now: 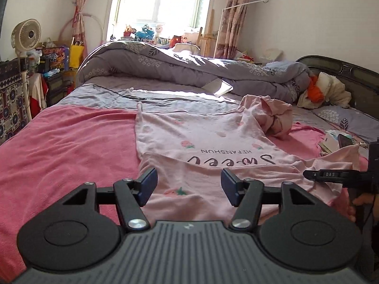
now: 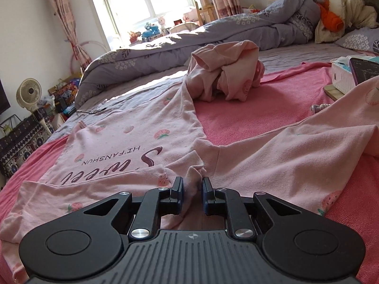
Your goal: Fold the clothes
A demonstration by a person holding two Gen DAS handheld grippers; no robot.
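A pale pink shirt (image 1: 201, 137) with strawberry prints and the word "Sweet" lies spread on the pink bed cover (image 1: 66, 146). One sleeve is folded across its near part. My left gripper (image 1: 189, 187) is open and empty just above the shirt's near edge. My right gripper (image 2: 191, 195) is shut on a bunched fold of the shirt (image 2: 132, 137) where the sleeve meets the body; it also shows at the right of the left wrist view (image 1: 315, 174). A second crumpled pink garment (image 2: 227, 75) lies beyond the shirt.
A rolled grey quilt (image 1: 180, 71) lies across the far side of the bed. A tissue box (image 2: 343, 75) and a phone (image 2: 364, 68) sit at the right. A black cable (image 1: 118, 93) lies on the grey sheet. A fan (image 1: 26, 35) and clutter stand at the left.
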